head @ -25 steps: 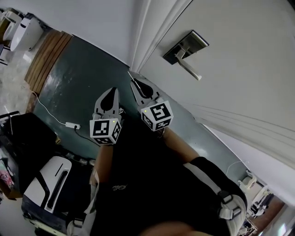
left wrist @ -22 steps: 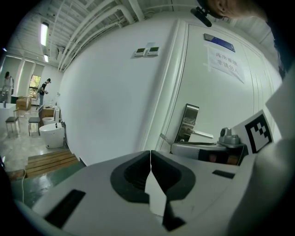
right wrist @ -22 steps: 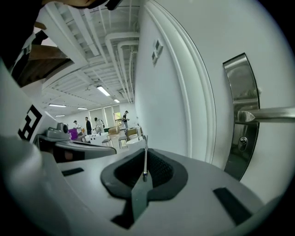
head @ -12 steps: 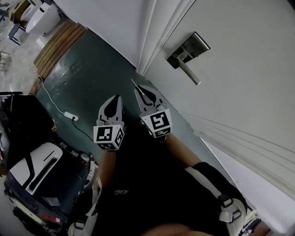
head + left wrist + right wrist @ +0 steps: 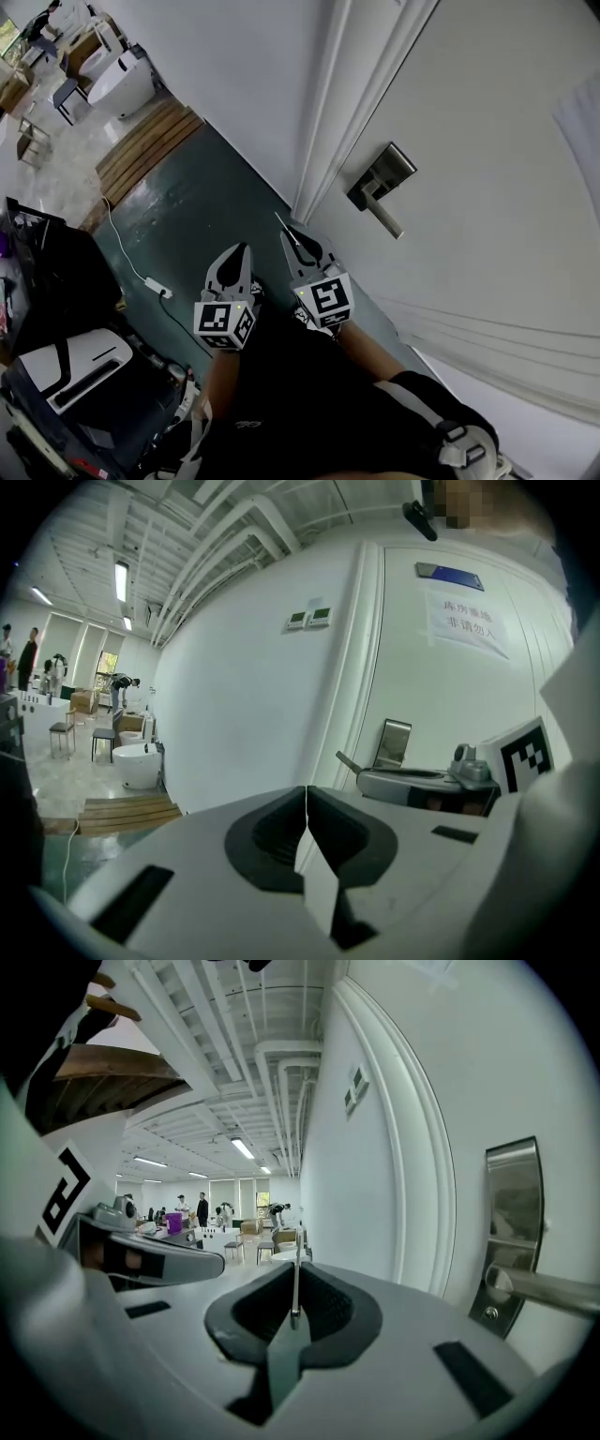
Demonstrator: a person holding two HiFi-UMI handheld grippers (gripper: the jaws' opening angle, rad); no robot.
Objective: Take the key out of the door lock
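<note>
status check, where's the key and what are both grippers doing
Left gripper: jaws shut, empty. Right gripper: jaws shut on the key, held off the door lock. Nothing in the way.

A white paper sign (image 5: pixel 466 622) is hanging on the upper part of the door (image 5: pixel 441 714), seen in the left gripper view. It is showing two lines of Chinese characters, reading roughly 库房重地 over 非请勿入. Just above it, a small blue plate (image 5: pixel 452 574) is carrying print too small to read.
</note>
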